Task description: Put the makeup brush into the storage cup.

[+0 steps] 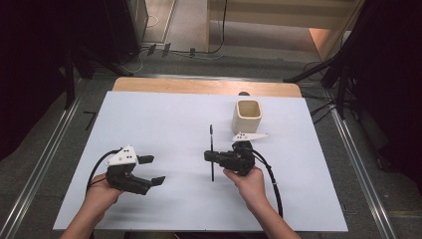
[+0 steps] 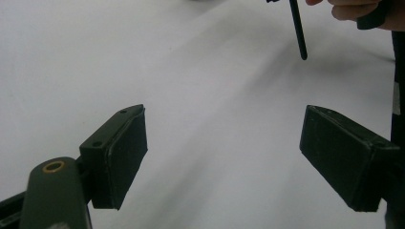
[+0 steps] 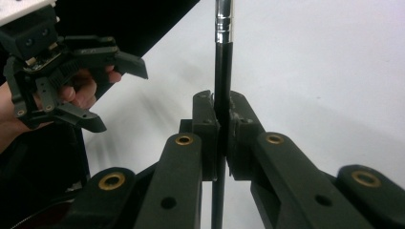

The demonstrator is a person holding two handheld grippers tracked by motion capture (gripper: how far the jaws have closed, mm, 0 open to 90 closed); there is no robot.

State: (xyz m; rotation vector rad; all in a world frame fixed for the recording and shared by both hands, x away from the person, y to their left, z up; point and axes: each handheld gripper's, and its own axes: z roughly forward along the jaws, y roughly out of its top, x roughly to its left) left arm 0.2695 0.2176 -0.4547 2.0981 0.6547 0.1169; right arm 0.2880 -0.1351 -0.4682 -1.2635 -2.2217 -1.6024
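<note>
A thin black rod [image 1: 211, 149] with a silver collar near its far end [image 3: 223, 19] is clamped between the jaws of my right gripper [image 1: 211, 156], which holds it just above the white table sheet [image 1: 164, 119]. In the right gripper view the rod [image 3: 222, 86] runs straight up through the closed pads [image 3: 206, 124]. My left gripper [image 1: 152, 170] hovers at the table's left front, open, with nothing between its pads [image 2: 119, 152]. In the left gripper view the rod's tip [image 2: 299, 36] hangs at the top right, beyond the jaws.
A cream square cup [image 1: 247, 115] stands upright at the back right of the sheet, just beyond the right gripper. A wooden board edge [image 1: 199, 85] lies behind the sheet. Metal rails [image 1: 45, 159] run along both sides, with stands and cables on the floor behind.
</note>
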